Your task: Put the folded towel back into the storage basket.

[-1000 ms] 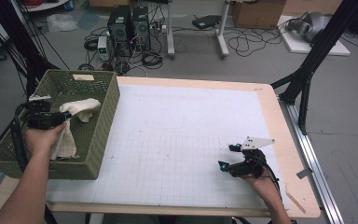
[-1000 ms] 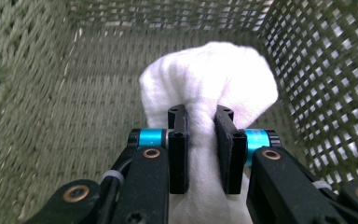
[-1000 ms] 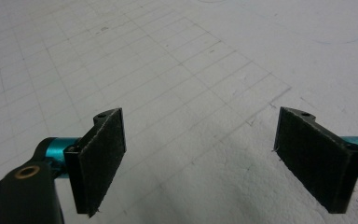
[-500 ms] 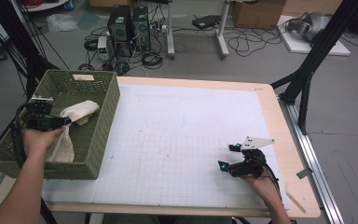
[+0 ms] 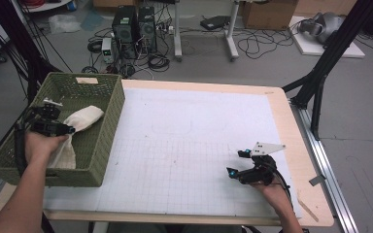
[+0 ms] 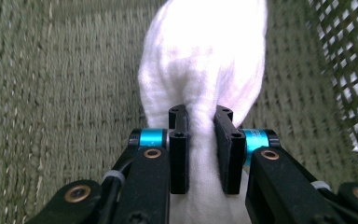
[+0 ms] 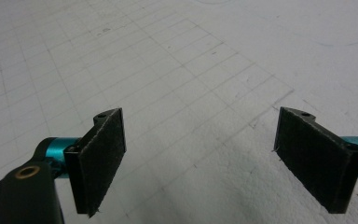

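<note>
High view: left hand-held gripper (image 5: 70, 130) pinches the white cloth (image 5: 83, 118) inside the green basket (image 5: 108, 127) at desk's left edge; cloth's long axis runs fwd from the jaws. Right hand-held gripper (image 5: 238, 162) spread, empty, well apart on the desk (image 5: 194, 121), so left hand's nearer.

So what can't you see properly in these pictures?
- High view: the lower end of the cloth is hidden behind the left gripper and the hand.
- Left gripper view: the cloth's top is cut off by the edge.
- High view: the basket floor is hidden by its near wall.
</note>
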{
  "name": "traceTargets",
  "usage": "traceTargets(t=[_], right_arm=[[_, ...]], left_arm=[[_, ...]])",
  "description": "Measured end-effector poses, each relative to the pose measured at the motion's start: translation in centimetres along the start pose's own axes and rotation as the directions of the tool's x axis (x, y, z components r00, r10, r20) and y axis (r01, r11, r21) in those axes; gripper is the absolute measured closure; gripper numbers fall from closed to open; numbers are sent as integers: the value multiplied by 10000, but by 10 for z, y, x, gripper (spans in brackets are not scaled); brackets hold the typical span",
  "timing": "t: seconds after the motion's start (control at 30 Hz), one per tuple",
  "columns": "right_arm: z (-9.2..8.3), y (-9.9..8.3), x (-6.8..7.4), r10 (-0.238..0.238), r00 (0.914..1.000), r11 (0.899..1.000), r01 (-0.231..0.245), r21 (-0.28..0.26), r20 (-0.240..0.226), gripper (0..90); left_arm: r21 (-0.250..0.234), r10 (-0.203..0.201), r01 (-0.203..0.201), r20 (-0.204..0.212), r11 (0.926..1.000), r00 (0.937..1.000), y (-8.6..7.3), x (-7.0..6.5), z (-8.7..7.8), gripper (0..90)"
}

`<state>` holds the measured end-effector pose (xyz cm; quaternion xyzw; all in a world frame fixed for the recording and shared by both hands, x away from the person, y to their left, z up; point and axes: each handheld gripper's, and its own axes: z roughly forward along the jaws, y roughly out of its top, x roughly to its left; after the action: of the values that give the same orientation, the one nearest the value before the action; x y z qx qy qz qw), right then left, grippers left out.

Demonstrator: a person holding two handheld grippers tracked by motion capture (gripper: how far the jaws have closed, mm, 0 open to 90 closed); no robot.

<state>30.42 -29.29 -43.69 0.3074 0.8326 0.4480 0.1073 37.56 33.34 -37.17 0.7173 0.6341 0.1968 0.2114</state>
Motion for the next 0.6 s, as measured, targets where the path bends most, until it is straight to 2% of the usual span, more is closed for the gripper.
traceTargets(t=[0.17,0.4,0.5,0.6], right_arm=[[0,0,0,3,10000,10000,-3,-12,-19,160],[1,0,0,-51,10000,10000,51,-3,-31,160],[1,1,1,-66,10000,10000,66,-30,-38,160],[1,1,1,-63,10000,10000,63,-13,-58,160]], left_arm=[[406,196,-188,-203,9990,9996,-1,0,5,772],[417,-25,34,-221,9991,9998,-2,3,9,760],[533,-49,68,-364,9986,9993,-3,5,12,739],[690,-37,58,-299,9976,9995,-4,4,16,720]])
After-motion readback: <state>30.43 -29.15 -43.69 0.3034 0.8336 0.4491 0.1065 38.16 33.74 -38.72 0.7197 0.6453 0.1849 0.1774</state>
